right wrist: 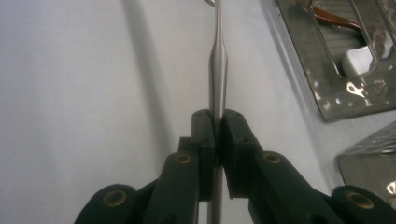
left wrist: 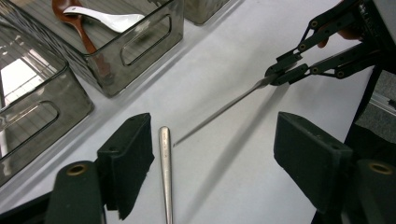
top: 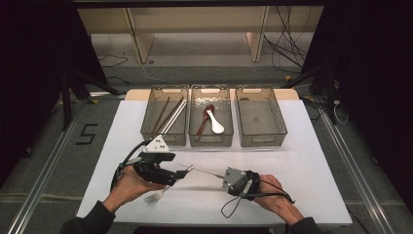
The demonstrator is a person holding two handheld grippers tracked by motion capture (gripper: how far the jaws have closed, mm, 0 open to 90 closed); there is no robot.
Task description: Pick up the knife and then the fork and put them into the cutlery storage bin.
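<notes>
**Risk check: thin grip on the steel utensil, loose fork under the other claw**

R claw [right wrist: 218, 116]: clenched on a slim steel utensil [right wrist: 218, 70]. Pads pinch the narrow shaft just behind where it swells. Can't tell if it's a knife or a chopstick. In the left gripper view the utensil [left wrist: 219, 111] runs out long and level from the pinch, with its tip free above the sheet.

L claw [left wrist: 215, 135]: released, jaws wide, nothing pinched. A fork handle [left wrist: 165, 172] lies on the table between the pads, close to one pad, no squeeze on it. From the high view the fork [top: 155, 196] sits under the L hand, tines toward the table's near edge.

What we think can go wrong:
- Smooth round shaft with a small contact patch and a long overhang. A quick swing or a knock could make it pivot in the pads or slide out.
- The free tip points toward the L claw, so any crossing move risks a clash. A bump would twist the grip.
- The L claw could nudge the fork as it moves. The near edge isn't far, so the fork could skid off.
- Bins: the left one [top: 163, 139] holds chopsticks, the middle one [top: 211, 141] holds spoons and the right one [top: 260, 139] looks empty. Since we can't ID the utensil, a mis-sort is possible.
- A long piece coming in level could catch a bin rim. We'd tip it down before letting go.
</notes>
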